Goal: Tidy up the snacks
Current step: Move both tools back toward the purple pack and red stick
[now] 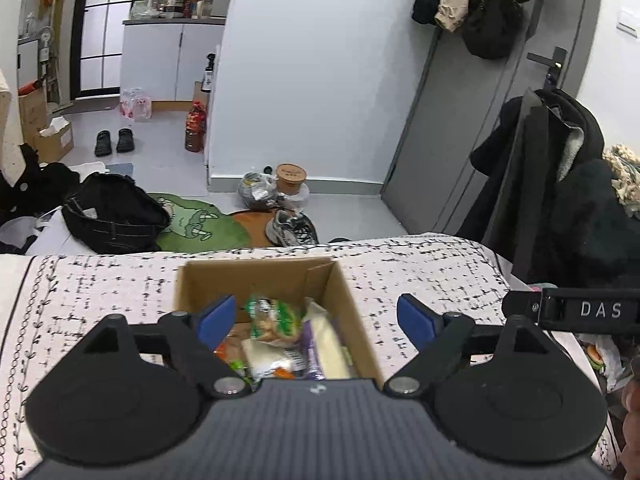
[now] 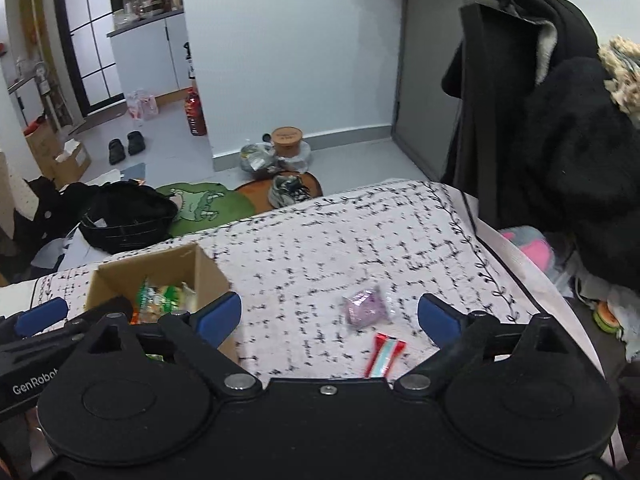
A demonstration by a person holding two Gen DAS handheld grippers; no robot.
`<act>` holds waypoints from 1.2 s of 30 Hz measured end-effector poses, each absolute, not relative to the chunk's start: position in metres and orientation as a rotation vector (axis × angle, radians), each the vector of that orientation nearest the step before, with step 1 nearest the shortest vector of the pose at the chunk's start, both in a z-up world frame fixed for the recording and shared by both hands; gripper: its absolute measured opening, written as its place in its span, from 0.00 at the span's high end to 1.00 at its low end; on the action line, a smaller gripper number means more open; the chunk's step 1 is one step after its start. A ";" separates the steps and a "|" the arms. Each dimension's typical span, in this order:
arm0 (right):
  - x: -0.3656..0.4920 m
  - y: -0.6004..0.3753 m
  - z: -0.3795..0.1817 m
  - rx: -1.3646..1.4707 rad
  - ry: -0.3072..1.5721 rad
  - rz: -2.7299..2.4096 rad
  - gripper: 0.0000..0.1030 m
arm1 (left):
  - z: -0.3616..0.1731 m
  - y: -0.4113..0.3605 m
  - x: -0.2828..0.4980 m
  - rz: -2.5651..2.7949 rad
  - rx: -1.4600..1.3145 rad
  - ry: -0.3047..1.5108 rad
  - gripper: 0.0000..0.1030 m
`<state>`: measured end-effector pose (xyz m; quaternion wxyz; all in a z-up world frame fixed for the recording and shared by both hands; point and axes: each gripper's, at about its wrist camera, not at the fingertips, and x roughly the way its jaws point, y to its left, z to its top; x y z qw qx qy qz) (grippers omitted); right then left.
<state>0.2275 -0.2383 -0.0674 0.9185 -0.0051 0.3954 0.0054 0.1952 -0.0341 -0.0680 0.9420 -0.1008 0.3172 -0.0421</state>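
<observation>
Both claws spread wide, holding nothing: left gripper [image 1: 322, 318] over the cardboard box [image 2: 208, 270], right gripper [image 2: 330, 314] just right of the box. Two loose snacks lie on the patterned cloth [image 2: 320, 240] right of the box: purple packet [image 2: 366, 307], red-striped stick [image 2: 385, 354]. Both look light, crinkly, slippery; pinch mid-body. Readable: "DAS", "GenRobot" on gripper bodies.

Left wrist view: close above the open brown cardboard box [image 1: 276, 280] on the white black-patterned cloth-covered worktop [image 1: 420, 276], facing its far edge. Right wrist view: further right, angled leftward, box [image 2: 156, 268] at lower left. Shared: box, worktop, green frog-print floor rug [image 1: 192, 224] [image 2: 204, 202].
</observation>
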 end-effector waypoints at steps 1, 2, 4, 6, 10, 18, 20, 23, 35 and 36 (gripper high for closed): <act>0.227 -0.242 -0.068 -0.009 0.815 0.006 0.07 | -0.068 -0.038 0.196 -0.093 -0.200 0.646 0.16; 0.227 -0.246 -0.069 -0.008 0.818 0.001 0.07 | -0.068 -0.041 0.197 -0.099 -0.195 0.646 0.16; 0.227 -0.252 -0.070 -0.002 0.824 -0.006 0.07 | -0.069 -0.048 0.198 -0.110 -0.189 0.648 0.16; 0.227 -0.258 -0.072 0.006 0.831 -0.014 0.07 | -0.070 -0.053 0.200 -0.120 -0.188 0.653 0.16; 0.229 -0.266 -0.080 0.034 0.860 -0.021 0.07 | -0.071 -0.063 0.204 -0.135 -0.174 0.661 0.16; 0.233 -0.283 -0.106 0.097 0.930 -0.030 0.24 | -0.078 -0.081 0.212 -0.177 -0.146 0.664 0.17; 0.235 -0.287 -0.112 0.110 0.945 -0.027 0.29 | -0.081 -0.087 0.217 -0.191 -0.140 0.677 0.19; 0.238 -0.295 -0.121 0.127 0.971 -0.027 0.37 | -0.085 -0.096 0.221 -0.203 -0.127 0.685 0.23; 0.262 -0.318 -0.168 0.212 1.089 -0.035 0.61 | -0.111 -0.126 0.248 -0.265 -0.088 0.786 0.54; 0.264 -0.319 -0.172 0.218 1.098 -0.034 0.62 | -0.113 -0.129 0.250 -0.269 -0.083 0.795 0.55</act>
